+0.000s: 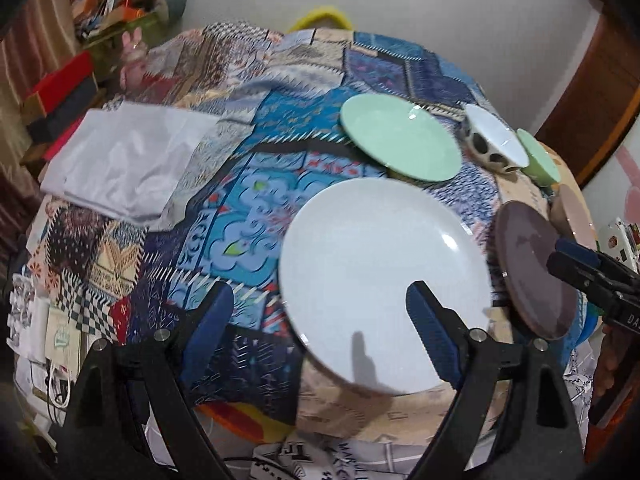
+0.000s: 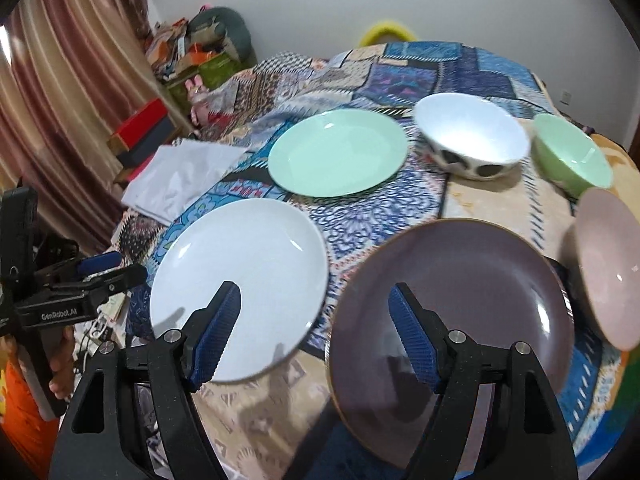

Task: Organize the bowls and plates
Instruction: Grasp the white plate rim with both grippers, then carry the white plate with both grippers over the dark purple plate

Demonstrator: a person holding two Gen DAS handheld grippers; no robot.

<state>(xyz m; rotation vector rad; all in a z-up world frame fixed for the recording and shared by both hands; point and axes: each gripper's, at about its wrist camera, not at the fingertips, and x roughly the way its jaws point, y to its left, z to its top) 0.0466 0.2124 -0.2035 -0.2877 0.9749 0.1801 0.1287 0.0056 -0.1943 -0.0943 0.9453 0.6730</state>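
Both our claws hang released over the plates.
Our left claw point(image 1: 320, 320) spreads above the white plate point(image 1: 384, 284); our right claw point(image 2: 316, 332) above the purple plate point(image 2: 460, 304).

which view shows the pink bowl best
The right wrist view: the pink bowl shows most of its inside at the right edge, beside the purple plate. The left wrist view catches only a sliver behind that plate.
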